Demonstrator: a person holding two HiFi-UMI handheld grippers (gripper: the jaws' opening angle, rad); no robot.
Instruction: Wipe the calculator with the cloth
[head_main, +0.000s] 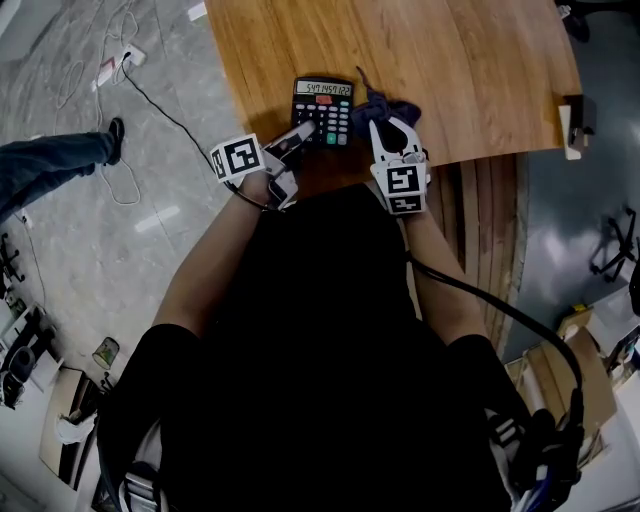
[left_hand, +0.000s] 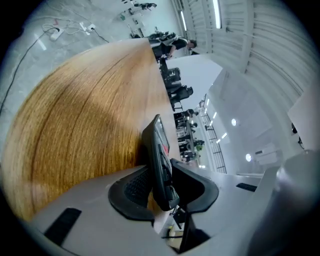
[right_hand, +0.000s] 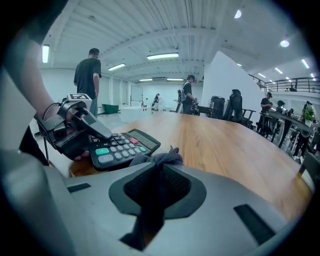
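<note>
Table: calculator inside left claw (cloth beside).

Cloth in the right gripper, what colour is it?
Dark bluish grey, plain with no pattern; the cloth shows best in the right gripper view.

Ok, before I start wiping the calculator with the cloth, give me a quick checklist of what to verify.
1. Cloth clamped in the right gripper: ok.
2. Calculator keys up on the table: ok.
3. Left gripper firm on the calculator: not ok; the calculator sits between the jaws, and a gap shows at one pad.
4. Cloth already touching the calculator: cannot tell.
</note>
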